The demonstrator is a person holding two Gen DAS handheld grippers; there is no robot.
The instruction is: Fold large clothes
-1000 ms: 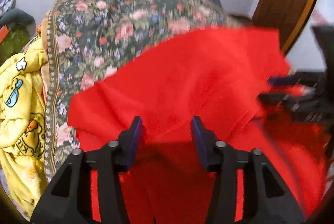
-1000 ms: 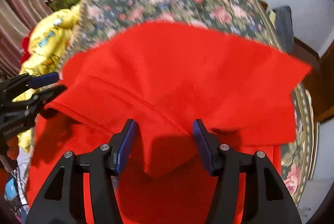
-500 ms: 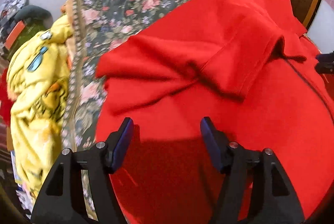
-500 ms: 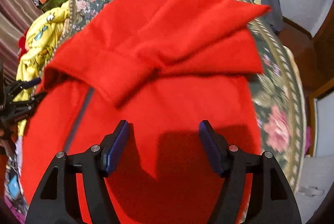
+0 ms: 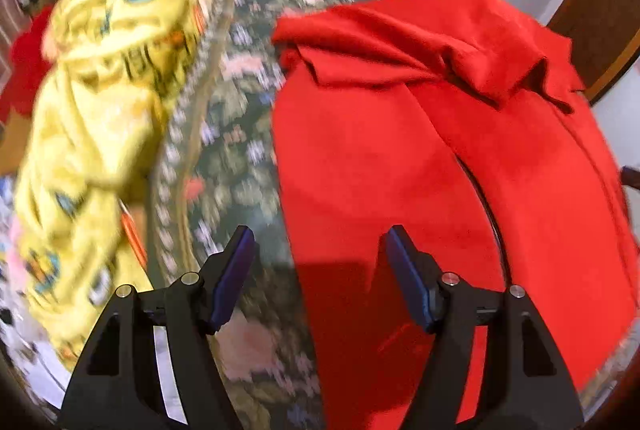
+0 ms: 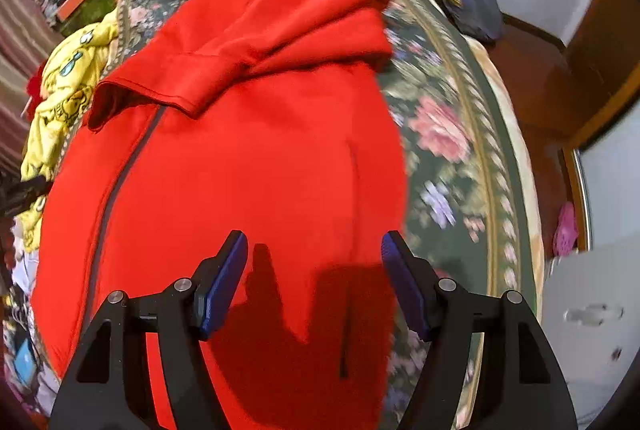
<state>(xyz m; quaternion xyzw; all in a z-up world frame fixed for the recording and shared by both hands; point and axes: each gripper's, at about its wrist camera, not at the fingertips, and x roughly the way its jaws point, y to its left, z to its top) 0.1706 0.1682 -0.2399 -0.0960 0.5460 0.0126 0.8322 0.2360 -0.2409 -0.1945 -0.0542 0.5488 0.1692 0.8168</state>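
Observation:
A large red zip-front garment (image 5: pixel 400 157) lies on a floral bedspread (image 5: pixel 240 157). Its far part is folded back over the body in loose layers (image 5: pixel 472 41). It also shows in the right wrist view (image 6: pixel 256 165), with the grey zipper line running down its left side. My left gripper (image 5: pixel 320 270) is open and empty above the garment's left edge. My right gripper (image 6: pixel 314 270) is open and empty above the garment's lower right part.
A yellow printed blanket (image 5: pixel 92 117) is bunched along the bed's left edge. The floral bedspread (image 6: pixel 448 149) extends to the right of the garment. A dark bag (image 6: pixel 472 5) lies by the wall and a wooden door (image 6: pixel 592 69) stands at the right.
Both grippers let go of the red fabric and pulled back toward the near side. The far part now lies folded over the garment. The left gripper swung left.

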